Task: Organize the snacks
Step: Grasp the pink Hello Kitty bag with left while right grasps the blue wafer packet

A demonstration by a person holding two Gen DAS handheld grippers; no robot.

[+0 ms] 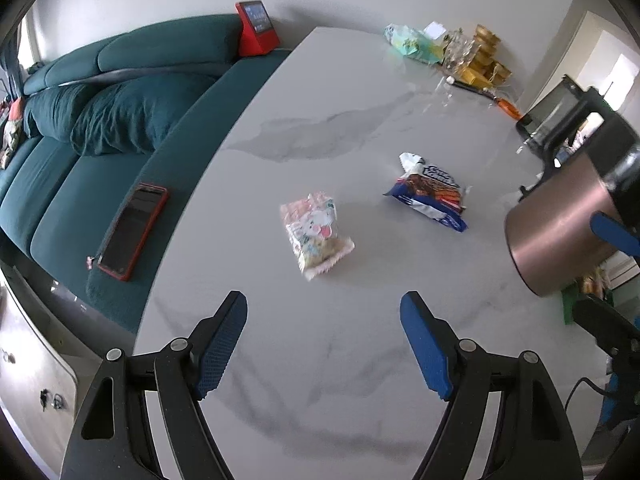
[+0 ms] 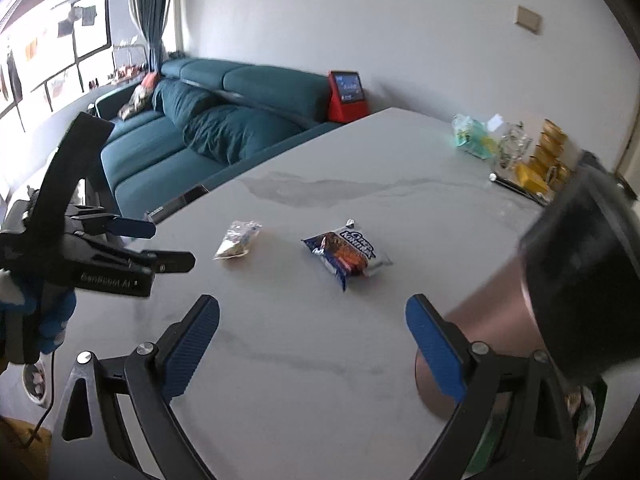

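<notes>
Two snack packets lie on the white marble table [image 1: 360,92]: a pink and white packet [image 1: 316,234] and a blue biscuit packet [image 1: 432,194]. Both also show in the right wrist view, the pale packet [image 2: 237,240] left of the blue packet [image 2: 346,254]. My left gripper [image 1: 324,344] is open and empty, hovering above the table short of the pink packet. My right gripper [image 2: 312,344] is open and empty, short of the blue packet. A copper-coloured tumbler [image 1: 560,228] stands at the right, beside my right gripper's right finger [image 2: 436,356].
A teal sofa [image 1: 120,120] runs along the table's left edge, with a red phone [image 1: 134,230] on its arm. A red smart display [image 1: 254,28] stands at the wall. Tissues, glasses and yellow boxes [image 1: 480,60] crowd the far right corner.
</notes>
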